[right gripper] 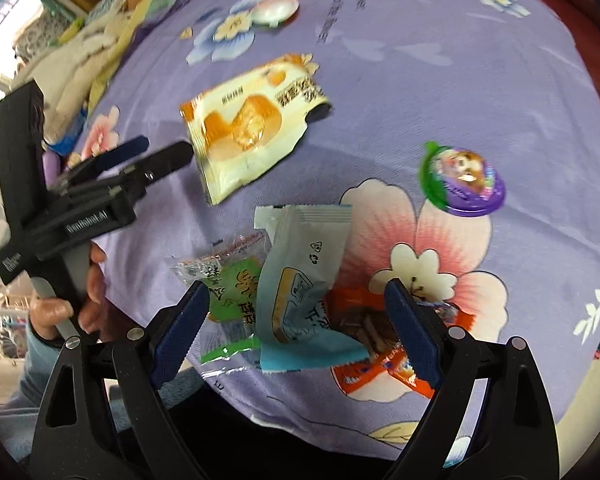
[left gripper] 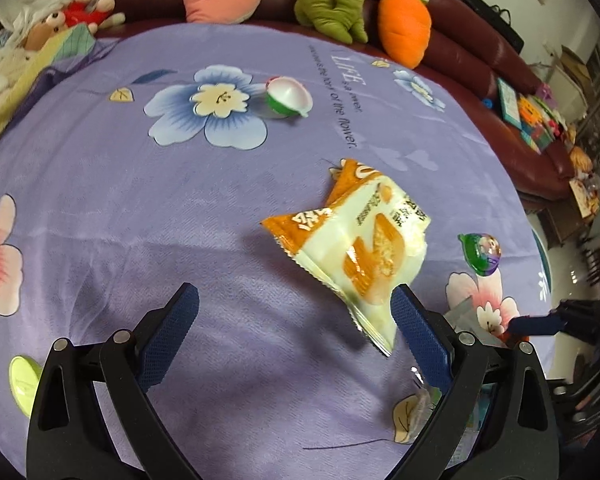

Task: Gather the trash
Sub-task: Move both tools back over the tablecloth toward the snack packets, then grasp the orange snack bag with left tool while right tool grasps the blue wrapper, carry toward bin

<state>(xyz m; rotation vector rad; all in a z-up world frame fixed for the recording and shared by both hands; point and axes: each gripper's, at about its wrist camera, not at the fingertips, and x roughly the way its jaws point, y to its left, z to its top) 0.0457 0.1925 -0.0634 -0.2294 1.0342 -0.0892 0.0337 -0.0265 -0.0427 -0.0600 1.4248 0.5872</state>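
orange-white wrapper [right gripper: 252,128] flat on cloth | blue [right gripper: 304,280], green [right gripper: 232,284], orange-red [right gripper: 372,340] wrappers heaped

Light's even and fairly bright on my purple cloth [left gripper: 140,208], with a soft shadow pooled left of the orange wrapper [left gripper: 356,240]. Both feeds bow hard at the edges, corners black. My right view is smeared, the far jelly cup [right gripper: 276,8] mushy; a window [right gripper: 4,40] blows out white.

A home living room — a dark-red leather sofa [left gripper: 472,52] (plush toys [left gripper: 404,28] piled on it) behind a flowered tablecloth [left gripper: 140,208].
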